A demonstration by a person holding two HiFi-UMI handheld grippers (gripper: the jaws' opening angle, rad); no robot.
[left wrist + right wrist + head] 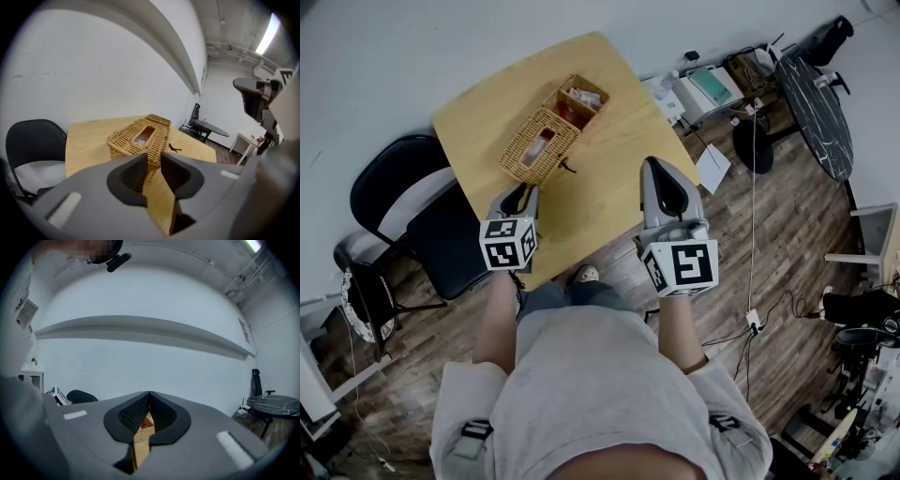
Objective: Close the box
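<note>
While tan rectangular wicker box (546,139) sits open, I judge it light, stiff; take open-end rim. Left gripper (523,191) parted, empty; right gripper (656,167) closed, empty.

The right gripper (149,397) is pointing toward a white wall, its two dark jaws meeting at the tips and clamping nothing. Through the narrow slit below the tips, a wicker box (142,433) is showing on a wooden table (140,453). A long ledge (140,329) is running across the wall, a black chair (79,396) is standing at left, and a dark round table (274,404) is sitting at right.
</note>
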